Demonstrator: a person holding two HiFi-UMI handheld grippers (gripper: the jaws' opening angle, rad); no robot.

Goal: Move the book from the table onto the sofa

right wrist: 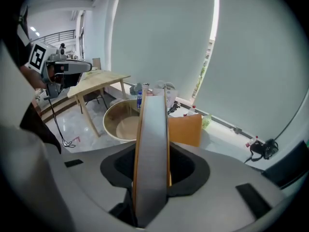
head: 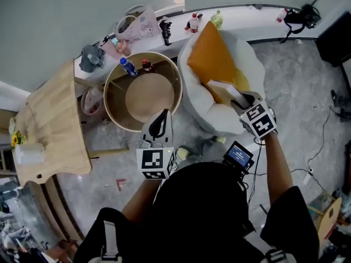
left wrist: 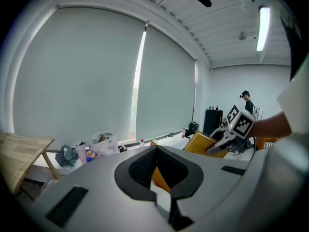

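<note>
The thick book (right wrist: 152,144), with a yellow-orange cover and a grey block of pages, stands on edge between the jaws of the right gripper (head: 235,96), which are clamped on its two covers. It is held over the seat of the puffy white sofa (head: 219,119), just beside the lower corner of the large orange cushion (head: 211,56) that leans in the sofa. It may be touching the seat, but the head view is too cramped there to tell. The left gripper (head: 159,126) is well apart from the book, with nothing in it and its black pads together at the tips. It points toward the round wooden table with a raised rim (head: 111,100), on which two small bottles (head: 136,66) stand.
</note>
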